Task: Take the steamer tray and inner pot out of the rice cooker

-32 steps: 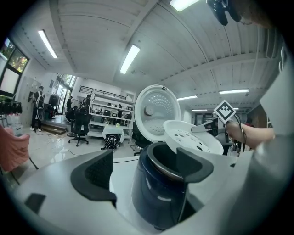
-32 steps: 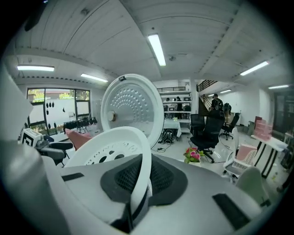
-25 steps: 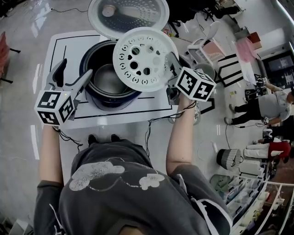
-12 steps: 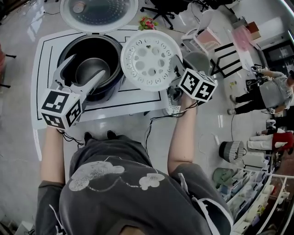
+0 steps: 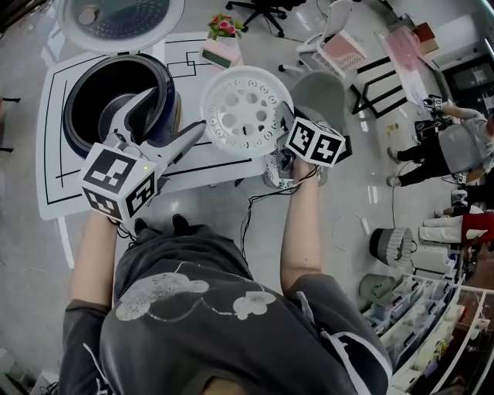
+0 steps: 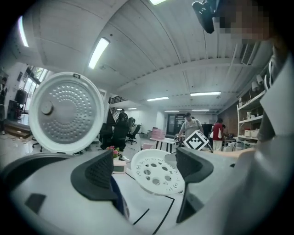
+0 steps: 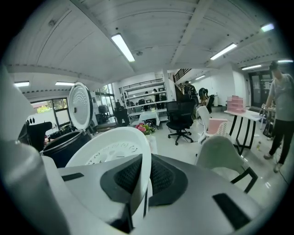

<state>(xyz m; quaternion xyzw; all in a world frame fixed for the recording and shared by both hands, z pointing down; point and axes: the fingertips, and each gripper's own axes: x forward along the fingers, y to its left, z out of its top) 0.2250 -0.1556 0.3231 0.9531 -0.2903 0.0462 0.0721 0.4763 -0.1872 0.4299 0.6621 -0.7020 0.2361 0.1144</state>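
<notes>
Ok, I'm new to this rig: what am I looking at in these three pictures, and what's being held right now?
There is no robot arm here: a person holds a two-jaw gripper in each hand. One picture comes from a camera on the person's head, looking down. The other two cameras ride on the grippers and look along their jaws. On the white table stands an open rice cooker with its lid up and the inner pot inside. The right gripper is shut on the rim of the white perforated steamer tray and holds it to the right of the cooker. The left gripper is open and empty, near the cooker's rim.
</notes>
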